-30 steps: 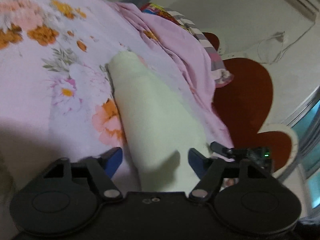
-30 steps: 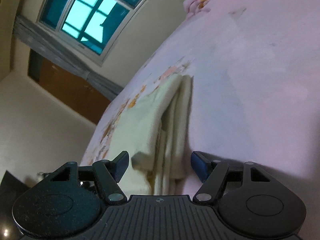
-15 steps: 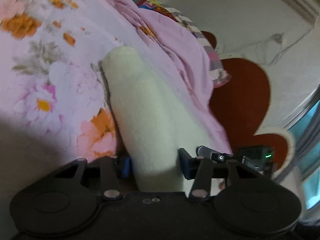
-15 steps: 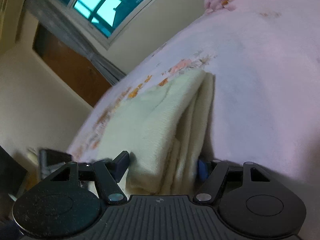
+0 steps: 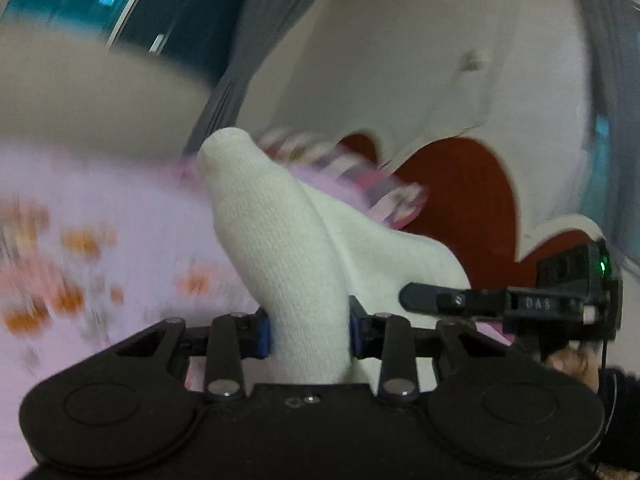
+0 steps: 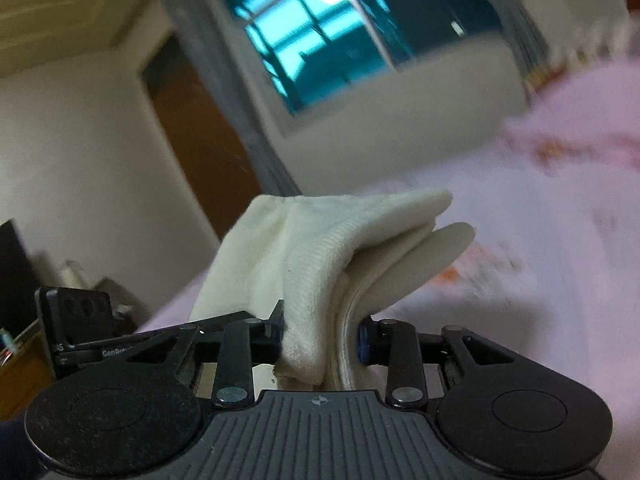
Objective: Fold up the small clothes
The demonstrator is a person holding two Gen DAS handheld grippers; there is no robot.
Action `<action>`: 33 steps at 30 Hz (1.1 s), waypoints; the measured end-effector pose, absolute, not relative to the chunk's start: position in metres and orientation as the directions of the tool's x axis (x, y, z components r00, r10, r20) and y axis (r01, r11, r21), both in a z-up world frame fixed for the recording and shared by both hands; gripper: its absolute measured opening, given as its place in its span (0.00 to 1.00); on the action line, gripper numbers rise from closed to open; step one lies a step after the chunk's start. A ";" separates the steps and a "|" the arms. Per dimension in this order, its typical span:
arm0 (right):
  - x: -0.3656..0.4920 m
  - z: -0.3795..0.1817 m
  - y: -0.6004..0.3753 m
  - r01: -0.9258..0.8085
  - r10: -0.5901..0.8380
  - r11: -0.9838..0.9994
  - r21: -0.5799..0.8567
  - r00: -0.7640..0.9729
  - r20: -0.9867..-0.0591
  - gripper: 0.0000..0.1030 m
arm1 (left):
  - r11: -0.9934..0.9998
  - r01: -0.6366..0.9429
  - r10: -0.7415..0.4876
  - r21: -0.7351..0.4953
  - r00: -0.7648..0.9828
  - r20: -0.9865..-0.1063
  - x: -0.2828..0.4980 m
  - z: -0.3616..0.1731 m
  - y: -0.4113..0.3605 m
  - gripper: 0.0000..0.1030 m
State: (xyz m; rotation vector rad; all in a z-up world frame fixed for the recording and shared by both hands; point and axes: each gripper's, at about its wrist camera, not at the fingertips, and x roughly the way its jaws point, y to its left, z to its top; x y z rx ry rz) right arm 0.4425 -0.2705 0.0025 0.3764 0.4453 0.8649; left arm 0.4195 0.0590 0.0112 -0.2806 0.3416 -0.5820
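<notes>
Left wrist view shows the floral bedsheet below; my cream socks hang lifted clear, my left gripper having just closed on one end, right gripper likewise clamping the other. Next: I judge, carrying the ends together.

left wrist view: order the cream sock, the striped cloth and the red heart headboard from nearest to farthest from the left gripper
1. cream sock: clamped between the left gripper fingers, centre.
2. striped cloth: just behind the sock, on the bed's far edge, right of centre.
3. red heart headboard: behind the cloth, against the wall, right.
</notes>
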 end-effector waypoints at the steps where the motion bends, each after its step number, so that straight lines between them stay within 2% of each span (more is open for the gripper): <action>1: 0.418 0.019 -0.273 -0.657 0.800 0.583 0.478 0.568 -0.194 0.31 | 0.808 0.491 -0.569 -0.326 0.794 -0.214 0.391 0.029 0.059 0.33; 7: 0.272 0.085 -0.278 -0.726 0.831 0.534 0.433 0.545 -0.111 0.31 | 0.831 0.489 -0.540 -0.266 0.825 -0.168 0.244 0.092 0.050 0.33; 11: 0.196 0.098 -0.273 -0.757 0.848 0.511 0.406 0.521 -0.097 0.31 | 0.834 0.489 -0.537 -0.255 0.825 -0.173 0.178 0.103 0.046 0.33; 15: 0.166 0.097 -0.262 -0.773 0.856 0.500 0.391 0.509 -0.088 0.31 | 0.840 0.480 -0.528 -0.253 0.830 -0.178 0.149 0.099 0.050 0.33; 18: 0.173 0.089 -0.255 -0.759 0.855 0.503 0.414 0.506 -0.113 0.31 | 0.840 0.460 -0.522 -0.287 0.829 -0.201 0.165 0.089 0.056 0.33; 22: 0.225 0.072 -0.241 -0.721 0.856 0.506 0.474 0.489 -0.168 0.31 | 0.838 0.430 -0.520 -0.336 0.815 -0.254 0.208 0.065 0.073 0.33; 28: 0.317 0.036 -0.210 -0.669 0.852 0.511 0.541 0.479 -0.212 0.31 | 0.832 0.403 -0.522 -0.381 0.801 -0.293 0.303 0.020 0.105 0.33; 33: 0.409 -0.009 -0.180 -0.582 0.844 0.523 0.623 0.458 -0.280 0.31 | 0.819 0.340 -0.526 -0.463 0.767 -0.367 0.381 -0.031 0.130 0.33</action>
